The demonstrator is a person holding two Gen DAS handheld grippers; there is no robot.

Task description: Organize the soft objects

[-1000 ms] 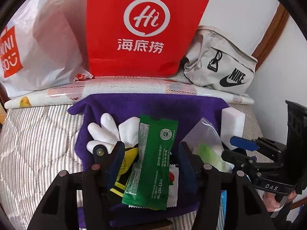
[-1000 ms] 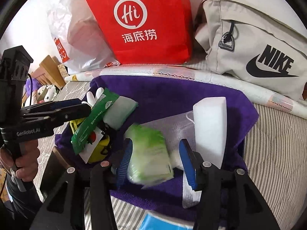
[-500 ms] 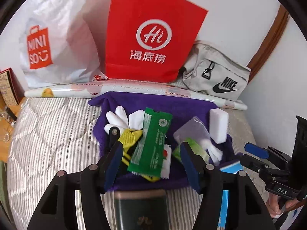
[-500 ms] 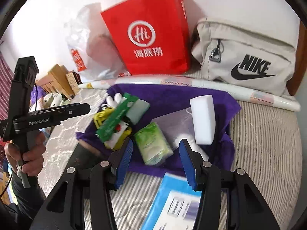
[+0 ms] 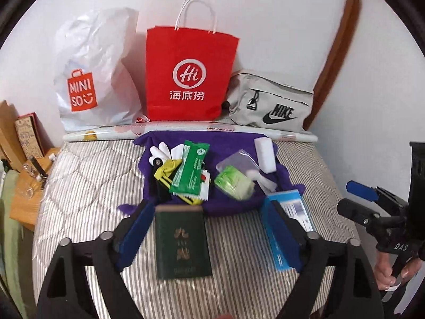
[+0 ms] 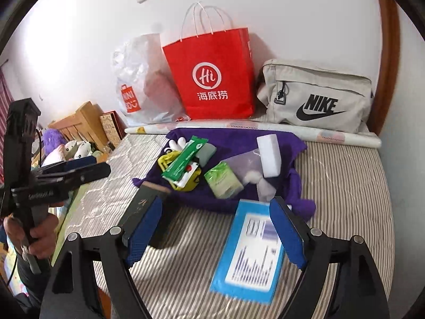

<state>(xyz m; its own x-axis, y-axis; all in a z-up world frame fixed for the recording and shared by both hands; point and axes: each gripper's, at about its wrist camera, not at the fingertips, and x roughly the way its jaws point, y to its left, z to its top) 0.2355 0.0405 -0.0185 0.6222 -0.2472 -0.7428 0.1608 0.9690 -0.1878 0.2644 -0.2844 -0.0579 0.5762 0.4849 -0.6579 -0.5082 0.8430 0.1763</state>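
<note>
Beyond the matt blue, fine-textured fingers [image 5: 138, 228], a fuzzy purple cloth [image 5: 239, 138] lies on the bed [image 5: 87, 186], whose striped quilted fabric has a slight sheen. On the cloth, a glossy green foil sachet [image 5: 190, 171] and a matt white foam sponge [image 5: 264, 155]. Between the fingers, a dark green booklet [image 5: 182, 242] with a dull leather-like cover. Farther off, a smooth red paper bag [image 5: 188, 77], a crinkled glossy white plastic bag [image 5: 90, 69] and a matt grey woven pouch [image 5: 271, 106].
</note>
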